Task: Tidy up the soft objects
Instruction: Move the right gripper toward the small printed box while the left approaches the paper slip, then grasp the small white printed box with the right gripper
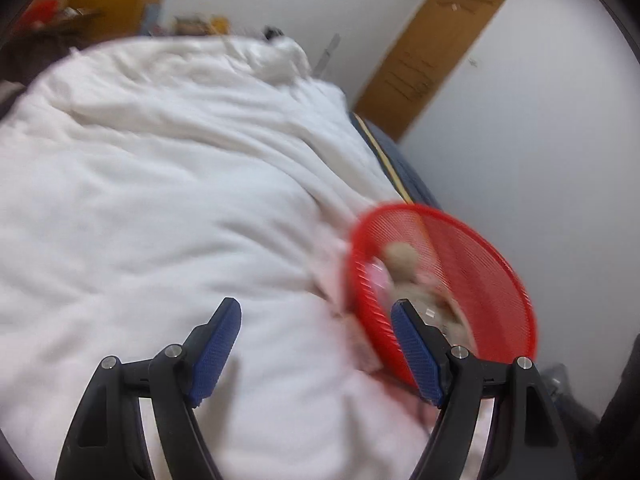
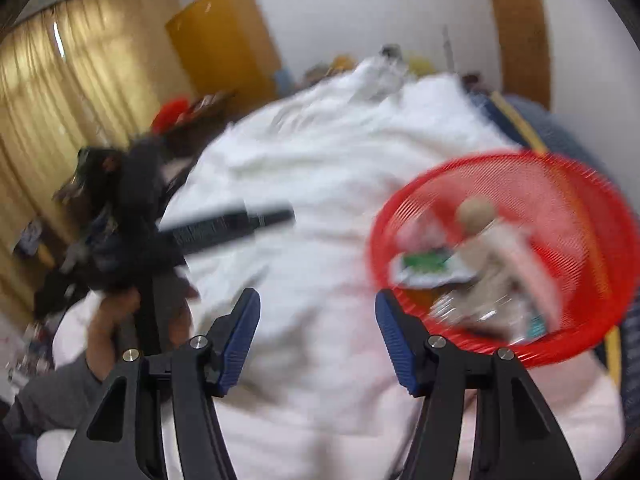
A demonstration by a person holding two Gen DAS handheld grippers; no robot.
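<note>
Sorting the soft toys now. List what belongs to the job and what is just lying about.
Job:
- red basket
- beige doll in it
- left gripper, open, empty
- right gripper, open, empty

Lying about:
- white quilt
- curtain
- yellow cupboard
- door

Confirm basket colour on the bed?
Red mesh basket, resting on the white duvet; shows best in the right wrist view.
</note>
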